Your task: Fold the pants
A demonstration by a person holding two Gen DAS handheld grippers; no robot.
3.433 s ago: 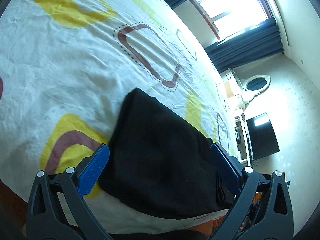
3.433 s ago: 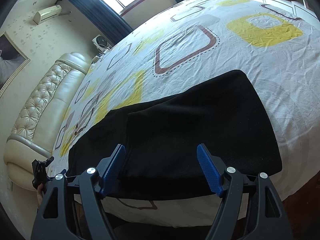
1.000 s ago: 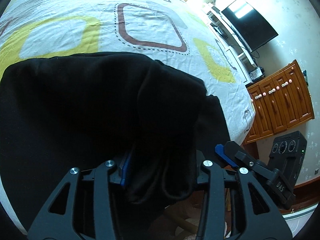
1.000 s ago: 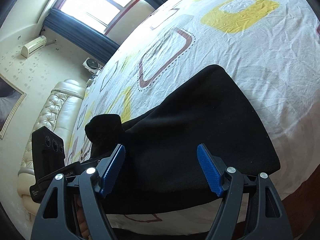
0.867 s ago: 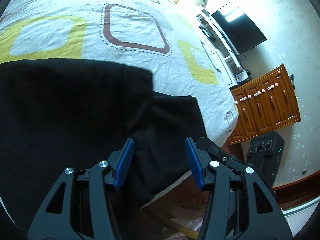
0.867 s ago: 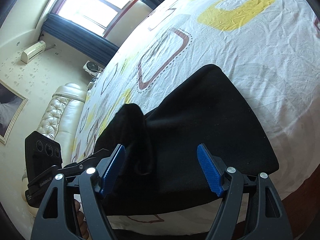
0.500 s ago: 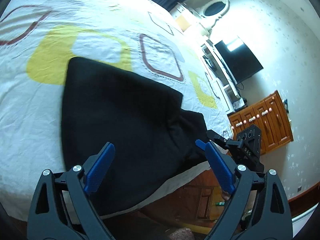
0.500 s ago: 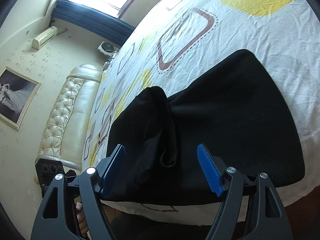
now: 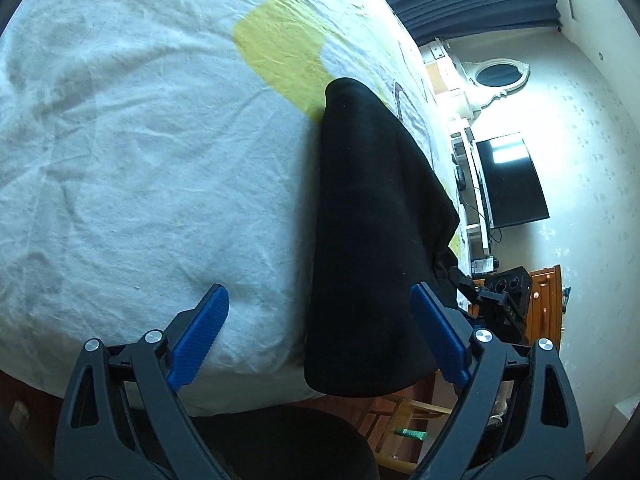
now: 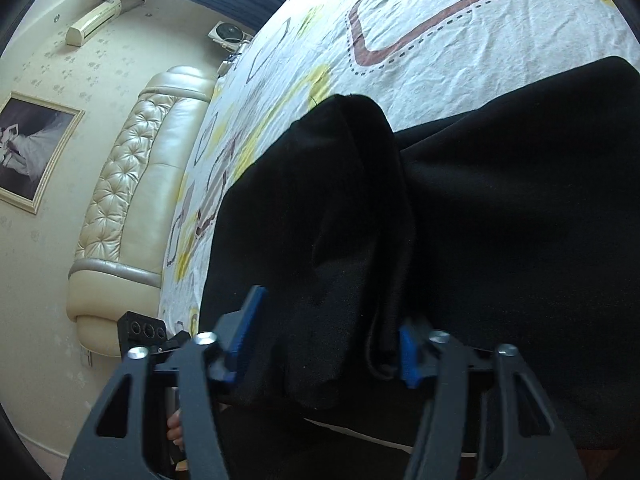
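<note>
The black pants (image 9: 372, 216) lie folded on the patterned white bedsheet (image 9: 140, 140), near the bed's front edge. My left gripper (image 9: 320, 336) is open and empty, hovering above the pants' left edge. In the right wrist view the pants (image 10: 500, 208) fill the frame, with a raised fold of cloth (image 10: 352, 184) bunched up. My right gripper (image 10: 324, 340) has closed in on that bunched fold, the cloth between its blue pads (image 10: 408, 356). The right gripper also shows in the left wrist view (image 9: 496, 300) at the pants' far end.
A padded cream headboard (image 10: 136, 196) is at the left of the right wrist view. A television (image 9: 512, 180), a white cabinet and a wooden cupboard (image 9: 548, 304) stand beyond the bed. The wooden floor and a stool (image 9: 404, 412) lie below the bed edge.
My left gripper let go of the pants, opened wide and swung left over bare sheet. My right gripper moved in and closed from wide open onto the bunched fold.
</note>
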